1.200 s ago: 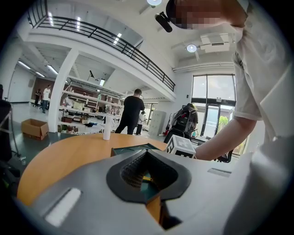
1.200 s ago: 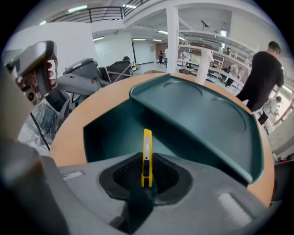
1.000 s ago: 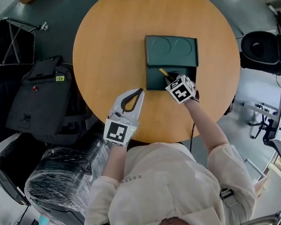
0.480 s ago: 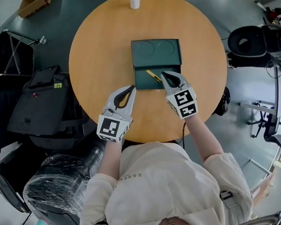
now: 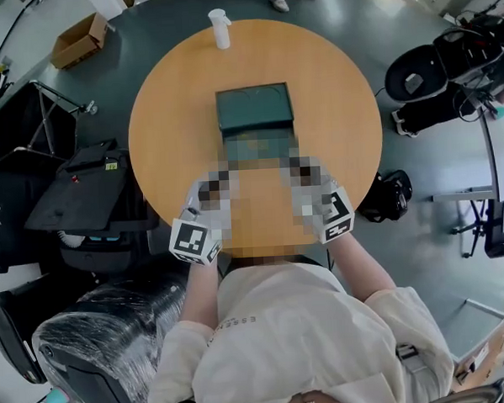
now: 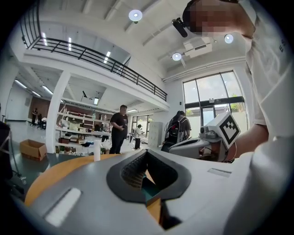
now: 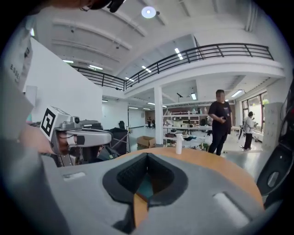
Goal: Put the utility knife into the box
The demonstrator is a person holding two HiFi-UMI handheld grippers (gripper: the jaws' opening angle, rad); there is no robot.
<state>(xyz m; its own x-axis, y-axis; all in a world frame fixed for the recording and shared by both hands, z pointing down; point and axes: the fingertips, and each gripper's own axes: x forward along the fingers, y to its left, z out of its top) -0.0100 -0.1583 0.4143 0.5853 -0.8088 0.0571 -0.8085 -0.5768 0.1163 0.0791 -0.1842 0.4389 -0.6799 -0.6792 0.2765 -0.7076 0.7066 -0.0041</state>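
Head view: green box (image 5: 254,108) sits mid round table (image 5: 167,100), white bottle (image 5: 219,30) beyond it. The box's near half is blurred, so I can't locate the utility knife.
Left gripper view: left gripper (image 6: 147,152), fingertips together, empty, just before the box.
Right gripper view: right gripper (image 7: 148,156), same.

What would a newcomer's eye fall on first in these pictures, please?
The round wooden table fills the middle of the head view, with a green box at its centre and a white bottle at its far edge. The left gripper and right gripper are side by side over the table's near part, both shut and empty, pointing at the box.
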